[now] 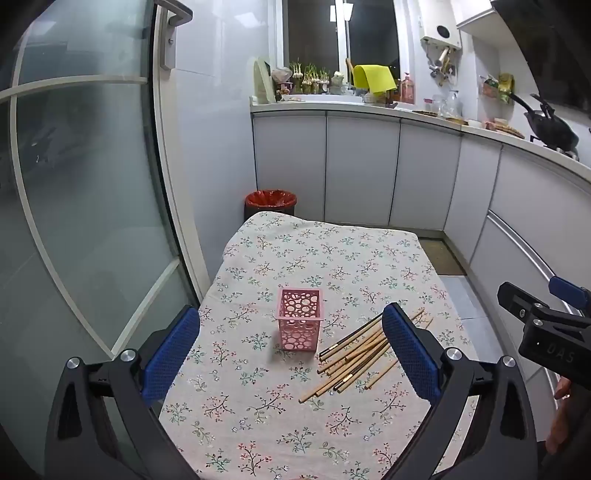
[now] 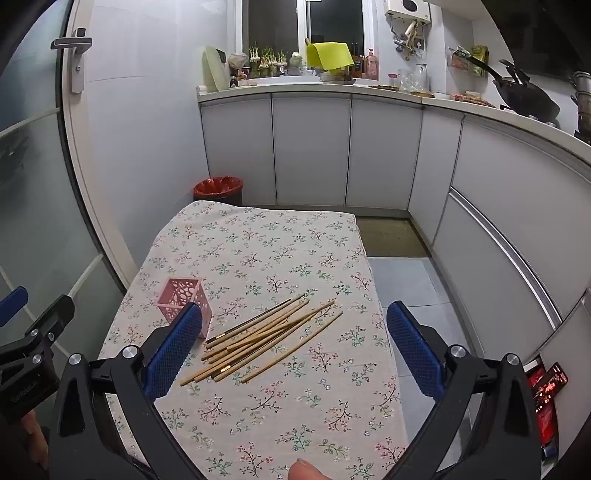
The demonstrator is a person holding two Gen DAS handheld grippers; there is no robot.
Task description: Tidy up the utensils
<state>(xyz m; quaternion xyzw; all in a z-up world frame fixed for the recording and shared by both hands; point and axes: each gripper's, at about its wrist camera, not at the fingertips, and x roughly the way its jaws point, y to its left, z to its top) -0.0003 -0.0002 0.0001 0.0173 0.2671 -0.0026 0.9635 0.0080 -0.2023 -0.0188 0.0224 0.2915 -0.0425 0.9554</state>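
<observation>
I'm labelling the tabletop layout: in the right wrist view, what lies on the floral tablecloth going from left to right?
Pink perforated plastic holder → loose pile of wooden chopsticks → bare floral tablecloth out to its right edge.

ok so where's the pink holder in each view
Left wrist view: pink holder stands mid-picture, left of the chopsticks.
Right wrist view: pink holder at lower left, partly behind a gripper finger.
Shared landmark: red-lined bin beyond the table's far end.

My kitchen: white cabinets point(image 2: 312, 147) beneath a dark window point(image 2: 303, 22), frosted glass door point(image 1: 81, 184), grey tiled floor point(image 2: 410, 284).
</observation>
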